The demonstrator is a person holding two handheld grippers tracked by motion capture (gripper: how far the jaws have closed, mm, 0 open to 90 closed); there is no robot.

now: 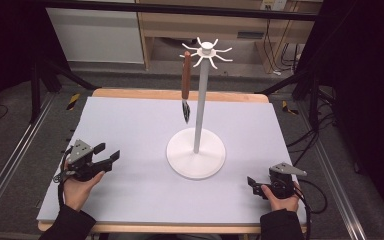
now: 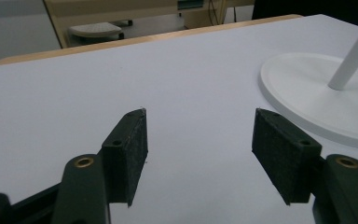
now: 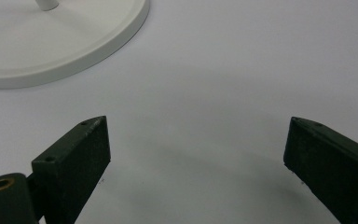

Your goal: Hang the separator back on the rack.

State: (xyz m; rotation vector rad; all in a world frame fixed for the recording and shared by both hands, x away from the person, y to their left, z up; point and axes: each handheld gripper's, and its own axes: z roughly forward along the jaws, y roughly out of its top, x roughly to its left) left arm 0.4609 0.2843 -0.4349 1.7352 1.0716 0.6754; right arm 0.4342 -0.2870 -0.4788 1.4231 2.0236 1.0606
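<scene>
A white stand [image 1: 196, 152] with a round base and a thin pole rises mid-table, topped by a crown of hooks [image 1: 207, 50]. From one left hook hangs a utensil [image 1: 185, 82] with a brown wooden handle and a dark metal end pointing down. My left gripper [image 1: 108, 153] rests at the table's left, open and holding nothing, pointing toward the stand. In the left gripper view the jaws [image 2: 200, 140] stand wide apart, with the stand's base [image 2: 307, 88] to their right. My right gripper [image 1: 253, 185] sits near the front right, open and holding nothing [image 3: 198, 149]; the base [image 3: 60, 42] lies ahead on its left.
A pale grey mat [image 1: 130, 125] covers the table, with a wooden edge [image 1: 180, 94] at the far side. Wooden shelving [image 1: 205, 25] stands behind. Dark frame legs and cables [image 1: 305, 135] lie on the floor to the right.
</scene>
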